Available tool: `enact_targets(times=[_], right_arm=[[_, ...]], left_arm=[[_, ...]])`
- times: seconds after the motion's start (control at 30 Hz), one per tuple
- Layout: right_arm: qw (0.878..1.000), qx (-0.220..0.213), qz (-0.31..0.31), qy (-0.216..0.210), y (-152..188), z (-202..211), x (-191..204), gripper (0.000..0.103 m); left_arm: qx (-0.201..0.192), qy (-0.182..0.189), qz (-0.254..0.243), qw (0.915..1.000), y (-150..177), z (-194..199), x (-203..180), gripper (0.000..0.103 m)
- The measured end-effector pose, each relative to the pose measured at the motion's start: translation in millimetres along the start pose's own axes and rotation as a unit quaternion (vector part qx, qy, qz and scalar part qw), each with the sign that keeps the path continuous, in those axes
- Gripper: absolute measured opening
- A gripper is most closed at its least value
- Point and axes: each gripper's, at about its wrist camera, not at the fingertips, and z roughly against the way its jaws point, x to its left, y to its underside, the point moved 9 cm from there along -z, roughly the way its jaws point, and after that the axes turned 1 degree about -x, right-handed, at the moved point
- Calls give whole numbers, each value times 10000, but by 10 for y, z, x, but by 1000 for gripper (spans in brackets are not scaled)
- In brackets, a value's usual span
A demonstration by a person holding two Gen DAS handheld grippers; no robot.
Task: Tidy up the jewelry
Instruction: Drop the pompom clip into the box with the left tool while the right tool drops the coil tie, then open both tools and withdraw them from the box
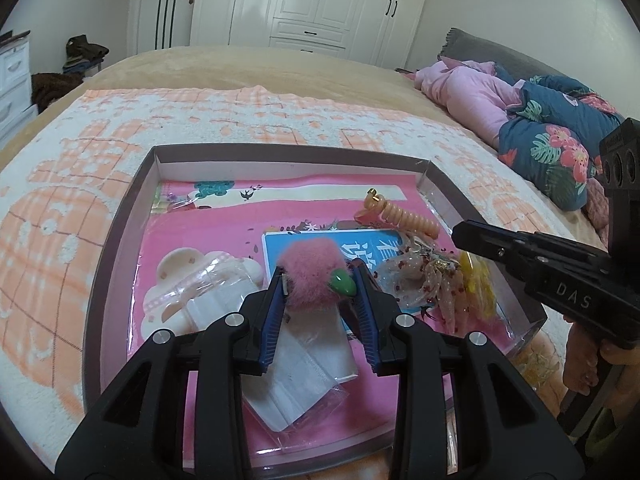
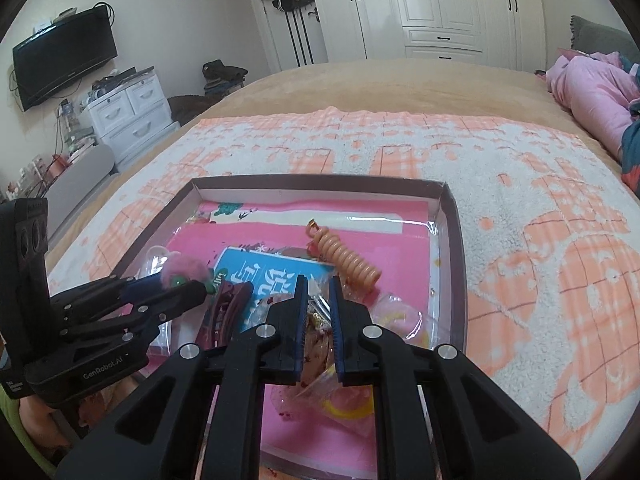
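Note:
A shallow box (image 1: 120, 216) with a pink lining lies on the bed and holds jewelry and hair pieces. My left gripper (image 1: 320, 272) is shut on a pink fluffy pompom (image 1: 312, 276) with a green bead, held just above the box floor; it also shows in the right wrist view (image 2: 182, 272). My right gripper (image 2: 319, 280) is nearly closed over a clear bag of red-dotted jewelry (image 2: 320, 340), whose bag also shows in the left wrist view (image 1: 420, 280); whether it grips the bag is unclear. An orange spiral hair tie (image 2: 352, 264) lies beyond it.
In the box there are also a cream flower-shaped piece (image 1: 180, 280), a clear packet (image 1: 296, 384), a blue card (image 1: 360, 248), a dark red hair claw (image 2: 224, 312) and a yellow item (image 1: 480, 280). An orange-and-white towel (image 2: 520, 200) lies under the box. Pink and blue bedding (image 1: 520, 120) is piled on the right.

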Motion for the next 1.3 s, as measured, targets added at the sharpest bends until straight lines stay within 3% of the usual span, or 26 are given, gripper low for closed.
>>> enact_targets(times=[0.17, 0.23, 0.37, 0.5, 0.6, 0.93, 1.17, 1.3], right_arm=[[9999, -78, 47, 134, 16, 74, 3, 12], [9997, -142, 34, 182, 14, 116, -13, 26], [9995, -228, -21, 218, 15, 200, -42, 31], [9991, -318, -127, 234, 13, 293, -89, 46], [9988, -384, -179, 240, 8, 370, -109, 48], [9977, -581, -182, 304, 49, 612, -102, 70], [9971, -669, -167, 324, 115, 755, -52, 78], [9963, -752, -86, 419, 149, 862, -34, 82]], left_arm=[[-24, 0, -25, 10000, -10, 20, -21, 28], [-52, 7, -39, 10000, -22, 37, -34, 32], [-93, 17, -62, 9999, -40, 72, -62, 37], [-150, 7, -41, 9999, -64, 121, -63, 47], [-196, 9, -24, 9998, -81, 167, -58, 49], [-390, -103, 22, 9992, -111, 364, -56, 65], [-520, -142, 135, 9985, -98, 535, -17, 87], [-581, -203, 188, 9979, -73, 634, 8, 90]])
